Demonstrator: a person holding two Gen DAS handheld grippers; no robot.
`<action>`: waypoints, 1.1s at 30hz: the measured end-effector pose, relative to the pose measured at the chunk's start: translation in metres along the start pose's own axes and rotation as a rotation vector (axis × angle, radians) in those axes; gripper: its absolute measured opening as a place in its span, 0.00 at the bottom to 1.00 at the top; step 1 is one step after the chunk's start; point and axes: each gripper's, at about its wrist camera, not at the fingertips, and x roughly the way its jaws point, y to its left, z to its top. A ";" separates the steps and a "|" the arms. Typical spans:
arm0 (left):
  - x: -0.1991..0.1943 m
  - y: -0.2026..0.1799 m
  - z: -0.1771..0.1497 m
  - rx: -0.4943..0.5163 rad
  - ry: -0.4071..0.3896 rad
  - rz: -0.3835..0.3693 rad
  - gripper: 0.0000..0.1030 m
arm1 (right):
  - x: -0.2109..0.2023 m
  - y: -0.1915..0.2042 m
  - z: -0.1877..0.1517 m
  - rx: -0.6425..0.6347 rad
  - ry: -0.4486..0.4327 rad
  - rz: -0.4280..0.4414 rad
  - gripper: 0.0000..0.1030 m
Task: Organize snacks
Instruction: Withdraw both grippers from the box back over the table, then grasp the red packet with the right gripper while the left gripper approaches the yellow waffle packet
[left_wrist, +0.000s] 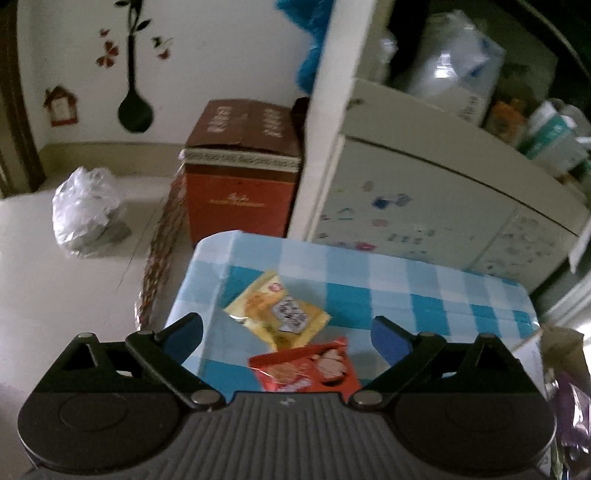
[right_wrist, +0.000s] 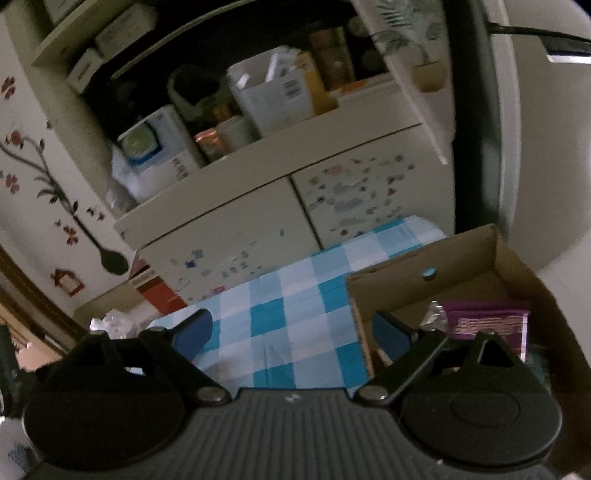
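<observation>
Two snack packets lie on the blue-and-white checked surface (left_wrist: 424, 295) ahead of the left hand-held gripper (left_wrist: 288, 334): one yellow packet (left_wrist: 277, 310) a little beyond its fingertips, and one red packet (left_wrist: 306, 365) nearer, low between its two blue pads, its far corner overlapping the yellow one's near edge. The jaws of this hand-held gripper stand wide apart and hold nothing.

The right hand-held gripper (right_wrist: 291, 332) is likewise spread open and empty, hovering over the same checked surface (right_wrist: 295, 295). To its right, just beside its right finger, sits one open cardboard box (right_wrist: 480, 243). Inside the box lies one purple packet (right_wrist: 487, 325), with something silvery (right_wrist: 436, 314) at its left end; what that is cannot be told.

Beyond the left hand-held gripper, on the floor, stand one red-brown carton (left_wrist: 243, 166) and, further left, one crumpled clear plastic bag (left_wrist: 85, 214). A white cabinet (right_wrist: 258, 229) with stickers on its two doors rises behind the surface.
</observation>
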 end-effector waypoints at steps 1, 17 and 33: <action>0.003 0.003 0.003 -0.007 0.004 0.006 0.97 | 0.002 0.003 -0.001 -0.006 0.004 0.002 0.91; 0.048 0.036 0.020 -0.091 0.093 -0.051 0.98 | 0.057 0.084 -0.055 -0.244 0.136 0.093 0.92; 0.101 0.041 0.034 -0.069 0.207 -0.062 0.99 | 0.138 0.141 -0.112 -0.561 0.249 0.173 0.92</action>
